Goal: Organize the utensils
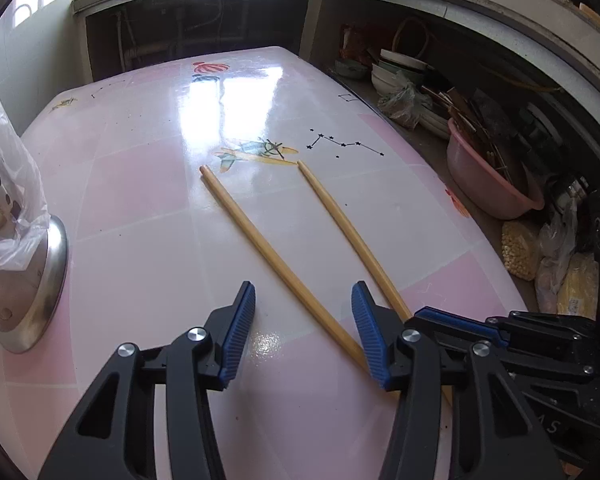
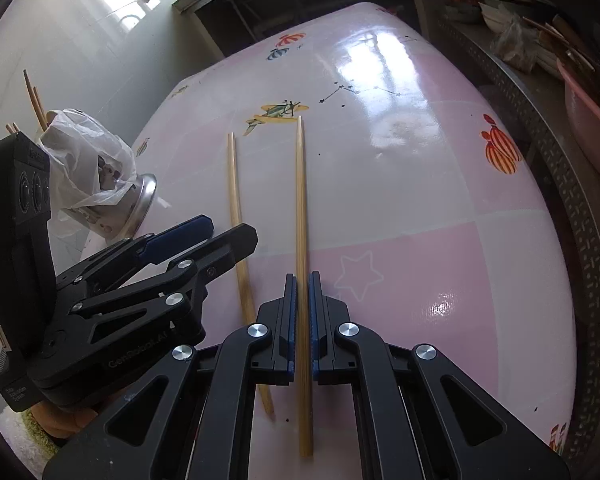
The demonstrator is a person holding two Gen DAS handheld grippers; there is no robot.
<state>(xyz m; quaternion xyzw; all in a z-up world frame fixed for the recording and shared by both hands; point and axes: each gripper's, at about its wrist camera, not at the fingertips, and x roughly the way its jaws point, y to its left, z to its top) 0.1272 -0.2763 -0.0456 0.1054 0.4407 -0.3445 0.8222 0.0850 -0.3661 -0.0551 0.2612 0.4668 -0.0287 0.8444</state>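
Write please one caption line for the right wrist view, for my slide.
Right gripper shut on one chopstick on the pink table; left gripper straddles the other chopstick.

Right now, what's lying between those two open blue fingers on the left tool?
One wooden chopstick crosses the gap of the left gripper, near its right finger, untouched. Otherwise bare pink table. The left wrist view shows it.
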